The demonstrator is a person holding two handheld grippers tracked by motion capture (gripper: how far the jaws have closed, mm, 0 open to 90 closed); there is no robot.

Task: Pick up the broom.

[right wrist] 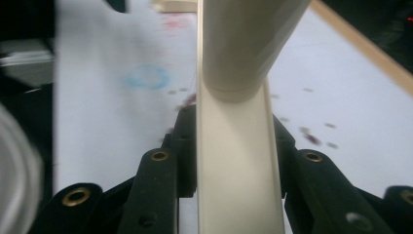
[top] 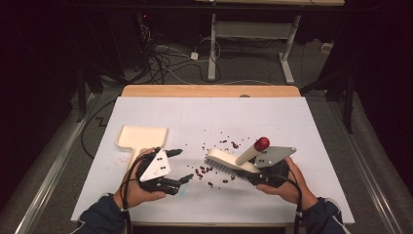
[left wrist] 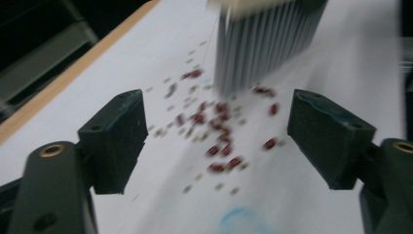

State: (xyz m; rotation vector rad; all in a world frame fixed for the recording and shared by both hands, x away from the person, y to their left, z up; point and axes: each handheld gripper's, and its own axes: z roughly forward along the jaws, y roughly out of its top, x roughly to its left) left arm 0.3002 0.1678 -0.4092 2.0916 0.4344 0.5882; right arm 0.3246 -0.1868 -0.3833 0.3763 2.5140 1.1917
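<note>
Red beans [top: 210,170] lie scattered over the white table top [top: 302,126]. My right gripper [top: 254,174] is shut on a cream hand brush [top: 229,162]; its handle ends in a red knob [top: 261,143] and its bristles touch the table beside the beans. In the right gripper view the jaws clamp the brush's back [right wrist: 238,170] from both sides of my right gripper [right wrist: 233,122]. My left gripper [top: 181,165] is open just left of the beans, holding nothing. Its view shows the beans [left wrist: 221,141] ahead of my left gripper [left wrist: 221,146], between the jaws, with the bristles [left wrist: 265,44] beyond.
A cream dustpan [top: 141,136] lies flat on the table, behind the left hand. A faint blue circle mark [right wrist: 146,77] is drawn on the table near the front. A wooden strip [top: 209,90] runs along the far edge. Cables and desk legs stand beyond.
</note>
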